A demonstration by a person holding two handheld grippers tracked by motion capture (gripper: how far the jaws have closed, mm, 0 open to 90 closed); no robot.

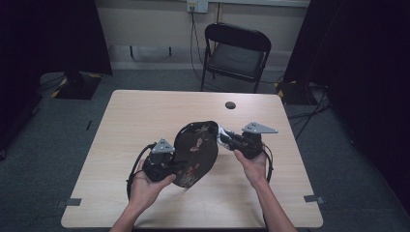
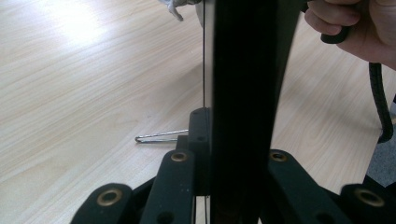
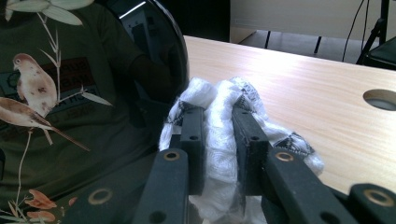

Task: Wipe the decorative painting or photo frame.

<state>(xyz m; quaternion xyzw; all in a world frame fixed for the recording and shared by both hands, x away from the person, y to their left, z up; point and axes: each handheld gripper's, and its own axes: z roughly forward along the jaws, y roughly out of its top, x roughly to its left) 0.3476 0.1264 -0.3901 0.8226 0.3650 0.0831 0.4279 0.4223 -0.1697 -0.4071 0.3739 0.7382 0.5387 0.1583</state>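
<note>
A glossy black oval plate (image 1: 196, 152) painted with birds and flowers is held tilted on edge above the table. My left gripper (image 1: 178, 167) is shut on its lower left rim. In the left gripper view the plate (image 2: 243, 93) runs edge-on between the jaws of the left gripper (image 2: 236, 140). My right gripper (image 1: 224, 137) is shut on a bunched white cloth (image 1: 221, 131) at the plate's upper right edge. In the right gripper view the cloth (image 3: 224, 116) bulges between and around the jaws of the right gripper (image 3: 219, 119), right beside the plate's painted face (image 3: 70, 93).
The light wooden table (image 1: 145, 116) has a round cable hole (image 1: 230, 105) near its far edge. A thin metal wire piece (image 2: 161, 136) lies on the table under the plate. A black folding chair (image 1: 237, 53) stands beyond the table.
</note>
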